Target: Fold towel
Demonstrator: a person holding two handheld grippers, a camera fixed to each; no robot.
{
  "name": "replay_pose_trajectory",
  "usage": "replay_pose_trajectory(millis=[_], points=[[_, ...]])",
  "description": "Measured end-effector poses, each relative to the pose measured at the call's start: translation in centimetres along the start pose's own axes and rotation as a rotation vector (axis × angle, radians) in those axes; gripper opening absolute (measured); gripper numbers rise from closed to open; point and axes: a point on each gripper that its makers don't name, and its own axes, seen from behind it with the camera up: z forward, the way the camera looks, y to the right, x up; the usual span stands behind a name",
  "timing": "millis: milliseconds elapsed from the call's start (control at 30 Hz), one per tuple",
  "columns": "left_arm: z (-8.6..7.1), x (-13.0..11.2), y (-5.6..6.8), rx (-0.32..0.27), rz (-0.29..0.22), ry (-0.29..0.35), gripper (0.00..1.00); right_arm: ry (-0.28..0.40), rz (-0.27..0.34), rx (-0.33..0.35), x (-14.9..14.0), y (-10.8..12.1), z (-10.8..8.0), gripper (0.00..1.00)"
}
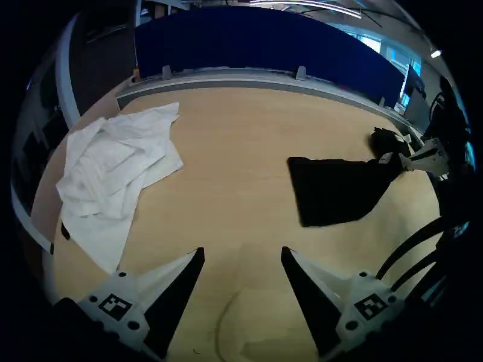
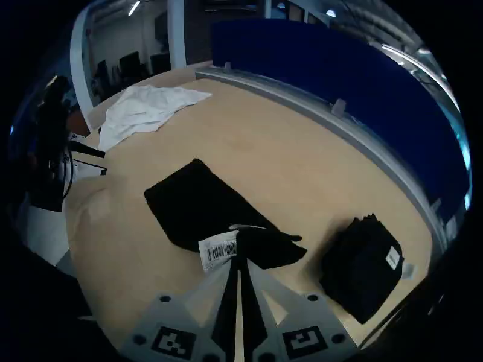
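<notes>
A black towel (image 2: 193, 205) lies flat on the wooden table (image 2: 290, 151), partly folded. My right gripper (image 2: 239, 256) is shut on its near corner, beside a white barcode label (image 2: 217, 250). In the left gripper view the same black towel (image 1: 332, 190) lies to the right, and the right gripper (image 1: 410, 160) pinches its far right edge. My left gripper (image 1: 241, 256) hovers open over bare table (image 1: 241, 151), with nothing between its fingers and well apart from the towel.
A crumpled pile of white towels (image 1: 115, 169) lies at the table's left, also seen as white towels (image 2: 145, 105). A stack of folded black towels (image 2: 362, 265) sits to the right. A blue partition (image 1: 259, 48) runs along the far edge.
</notes>
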Motion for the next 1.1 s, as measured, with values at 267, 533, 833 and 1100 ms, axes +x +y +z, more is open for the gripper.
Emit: replay_pose_trajectory(millis=[267,533,833,1100], points=[[-0.9,-0.4,-1.2,0.024,-0.012,0.02,0.94,0.0,-0.059,0.011,2.2,-1.0,0.5,0.03],[-2.1,-1.1,-1.9,0.04,-0.025,0.03,0.94,0.018,-0.146,0.03,5.6,-2.5,1.0,0.03],[-2.9,-2.2,-2.7,0.056,-0.049,0.038,0.94,0.017,-0.281,0.084,8.9,-5.5,2.8,0.03],[-3.4,-3.6,-3.1,0.067,-0.076,0.037,0.94,-0.021,-0.387,0.166,9.8,-9.5,6.1,0.03]])
